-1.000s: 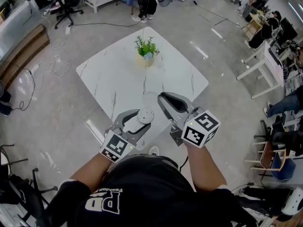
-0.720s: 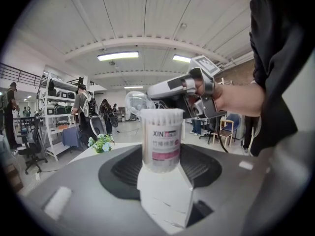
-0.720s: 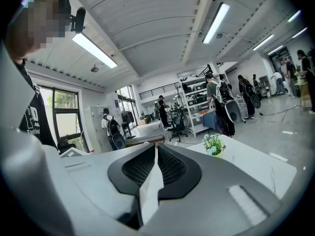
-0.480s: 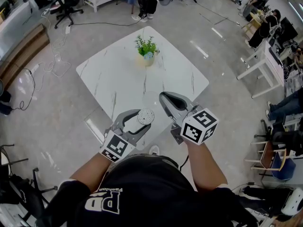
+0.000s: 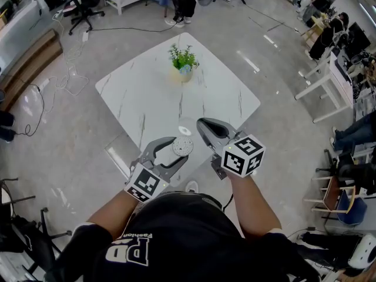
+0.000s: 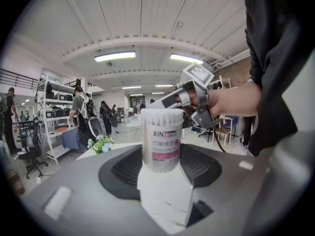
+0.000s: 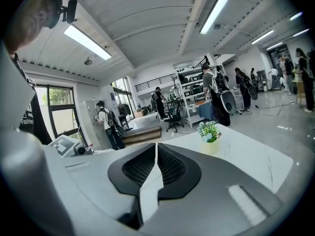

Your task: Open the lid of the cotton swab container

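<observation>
white marble-look table (image 5: 147, 98) right below. nearest in, the left gripper (image 5: 177, 148) is clamped on the cotton swab container (image 6: 161, 140), held upright by the table's near edge with cotton tips showing at its top. label reads "xin" over a pink band, the smaller print is too tiny to read. just beside it the right gripper (image 5: 202, 124) has just been closing, jaws together on nothing. further back a small potted plant (image 5: 183, 59), then people and shelves.
</observation>
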Available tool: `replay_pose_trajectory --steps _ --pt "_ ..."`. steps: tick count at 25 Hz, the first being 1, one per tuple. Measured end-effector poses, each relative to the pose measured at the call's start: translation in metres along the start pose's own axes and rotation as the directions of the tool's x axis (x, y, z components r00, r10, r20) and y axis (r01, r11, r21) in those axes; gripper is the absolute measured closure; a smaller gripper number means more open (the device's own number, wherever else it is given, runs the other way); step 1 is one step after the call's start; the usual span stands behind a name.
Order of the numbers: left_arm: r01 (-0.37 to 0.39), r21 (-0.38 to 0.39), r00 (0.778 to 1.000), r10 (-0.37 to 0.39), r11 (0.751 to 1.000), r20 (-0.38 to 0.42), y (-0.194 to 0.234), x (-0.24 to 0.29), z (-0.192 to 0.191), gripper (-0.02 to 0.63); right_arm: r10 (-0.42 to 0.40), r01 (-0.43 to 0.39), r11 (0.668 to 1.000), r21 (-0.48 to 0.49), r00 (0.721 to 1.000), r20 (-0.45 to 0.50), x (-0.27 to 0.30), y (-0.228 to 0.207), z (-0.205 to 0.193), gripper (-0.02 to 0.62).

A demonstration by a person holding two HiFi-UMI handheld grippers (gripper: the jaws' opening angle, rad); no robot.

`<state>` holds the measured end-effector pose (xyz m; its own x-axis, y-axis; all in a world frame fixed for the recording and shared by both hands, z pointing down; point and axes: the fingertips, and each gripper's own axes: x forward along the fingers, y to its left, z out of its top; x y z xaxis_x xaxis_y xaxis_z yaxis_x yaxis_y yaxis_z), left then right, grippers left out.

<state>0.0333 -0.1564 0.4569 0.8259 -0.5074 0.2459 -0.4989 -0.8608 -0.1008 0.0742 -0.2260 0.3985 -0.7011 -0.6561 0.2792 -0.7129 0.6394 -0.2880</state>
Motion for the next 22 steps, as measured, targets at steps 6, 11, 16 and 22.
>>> replay_pose_trajectory --steps 6,11,16,22 --pt "0.000 -0.001 1.000 0.000 1.000 -0.007 -0.001 0.000 -0.003 0.316 0.000 0.000 1.000 0.004 1.000 -0.020 0.003 -0.001 -0.010 0.581" --pt "0.003 -0.004 1.000 -0.003 1.000 -0.019 -0.001 0.000 -0.008 0.316 -0.006 0.006 1.000 0.007 1.000 -0.026 0.005 -0.002 -0.015 0.580" --pt "-0.003 -0.024 0.998 0.001 1.000 -0.059 0.002 0.003 -0.021 0.316 -0.013 0.013 1.000 0.001 1.000 0.015 0.002 -0.003 -0.003 0.579" --pt "-0.042 -0.061 0.998 0.038 0.997 -0.060 0.020 0.000 -0.022 0.316 -0.016 0.020 0.999 -0.039 0.996 0.089 -0.009 0.002 0.021 0.578"
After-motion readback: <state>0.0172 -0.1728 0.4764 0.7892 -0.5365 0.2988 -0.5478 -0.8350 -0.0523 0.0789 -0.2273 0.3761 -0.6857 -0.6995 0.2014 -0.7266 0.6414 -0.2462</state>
